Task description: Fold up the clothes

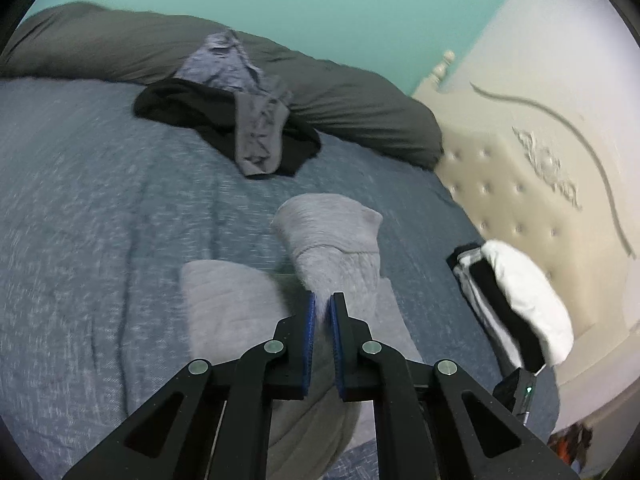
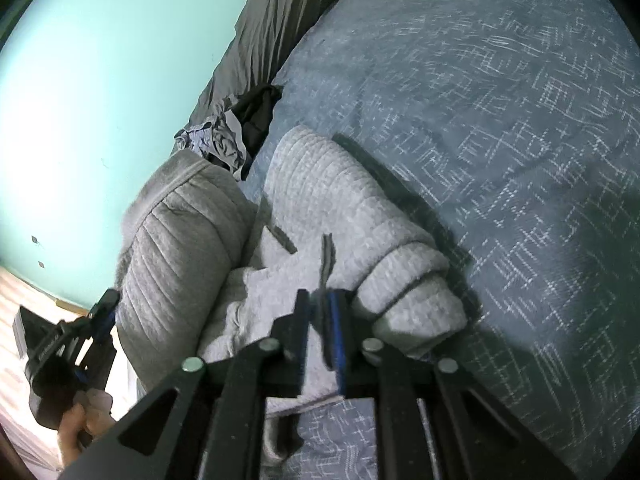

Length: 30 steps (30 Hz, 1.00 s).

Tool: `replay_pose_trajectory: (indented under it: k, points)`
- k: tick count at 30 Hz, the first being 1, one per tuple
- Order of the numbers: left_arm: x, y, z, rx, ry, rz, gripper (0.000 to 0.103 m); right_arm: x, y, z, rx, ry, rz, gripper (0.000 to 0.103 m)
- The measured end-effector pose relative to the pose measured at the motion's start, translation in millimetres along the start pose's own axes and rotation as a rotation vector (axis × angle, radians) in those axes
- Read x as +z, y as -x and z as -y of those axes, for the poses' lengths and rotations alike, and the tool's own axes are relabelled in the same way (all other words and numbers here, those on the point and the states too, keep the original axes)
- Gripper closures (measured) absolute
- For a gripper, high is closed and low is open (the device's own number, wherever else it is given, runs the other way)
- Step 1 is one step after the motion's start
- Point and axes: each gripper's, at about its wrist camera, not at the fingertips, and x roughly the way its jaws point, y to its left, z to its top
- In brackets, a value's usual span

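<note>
The light grey quilted sweatshirt [image 2: 320,208] lies partly bunched on the blue woven bedspread [image 2: 500,140], and every other thing is best placed from it.

The left gripper [image 1: 323,304] has its blue-padded tongs drawn together on a lifted flap of this sweatshirt, which stands up from the bedspread in a cone. That hold looks meant to carry one side over the body of the garment. The right gripper [image 2: 318,300] is likewise clamped, on a thin edge of the same grey cloth next to a ribbed cuff. Two pinches on one garment suggest a fold under way, though how far along the folding stands I cannot tell.

Beyond the sweatshirt, towards the dark grey pillow [image 1: 120,44], a loose heap of black and blue-grey clothes [image 1: 240,120] lies unfolded. To one side of the sweatshirt, by the cream tufted headboard [image 1: 520,184], sits a neat stack of black and white folded clothes [image 1: 516,300], probably kept apart as the sorted pile.

Only the left wrist view shows that stack plainly along with the headboard. Only the right wrist view shows the rolled cuff, the quilted ribbing, the teal wall's foot, and a hand [image 2: 84,424] holding the left gripper's handle beside the sweatshirt.
</note>
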Motion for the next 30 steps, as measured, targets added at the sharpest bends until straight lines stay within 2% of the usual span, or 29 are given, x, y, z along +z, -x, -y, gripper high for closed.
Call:
replay_pose_trajectory:
  k: [1, 2, 8, 11, 13, 14, 17, 19, 22, 27, 28, 30]
  points:
    - [-2.0, 1.1, -4.9, 0.0, 0.009, -0.004, 0.095, -1.0, -1.0, -0.9, 0.0, 0.002, -0.005, 0.078]
    - [-4.0, 2.1, -9.8, 0.0, 0.018, -0.009, 0.095, -2.3, -2.1, -3.0, -0.003, 0.009, -0.009, 0.077]
    - [-9.5, -0.3, -26.0, -0.031, 0.055, -0.04, 0.095, -5.1, -11.8, -10.6, -0.032, 0.041, -0.025, 0.076]
    - [-11.0, -1.7, -20.6, -0.024, 0.017, -0.058, 0.092, -3.7, -15.2, -12.1, -0.04, 0.054, -0.028, 0.076]
    - [-10.4, -4.8, -20.9, -0.027, 0.031, -0.068, 0.084, -3.1, -15.7, -12.1, -0.041, 0.058, -0.03, 0.076]
    - [-10.1, -6.3, -21.1, -0.029, 0.039, -0.073, 0.077, -3.4, -15.1, -11.6, -0.04, 0.059, -0.03, 0.076]
    - [-4.9, -13.0, -23.3, -0.042, 0.084, -0.081, 0.046, -4.9, -12.6, -9.4, -0.027, 0.046, -0.032, 0.076]
    - [-0.1, -20.0, -21.5, -0.048, 0.096, -0.087, 0.042, -4.5, -12.8, -8.9, -0.02, 0.04, -0.033, 0.076]
    - [7.3, -30.5, -18.8, -0.057, 0.113, -0.096, 0.04, -4.2, -13.1, -8.3, -0.015, 0.036, -0.035, 0.076]
    - [13.1, -59.0, -16.9, -0.053, 0.124, -0.154, 0.041, -4.3, -11.8, -7.4, -0.011, 0.036, -0.036, 0.076]
    - [13.7, -64.1, -17.5, -0.053, 0.127, -0.162, 0.045, -4.2, -11.4, -7.5, -0.01, 0.037, -0.036, 0.077]
    - [12.9, -61.9, -14.2, -0.05, 0.097, -0.158, 0.081, -3.7, -10.6, -7.5, -0.014, 0.045, -0.035, 0.08]
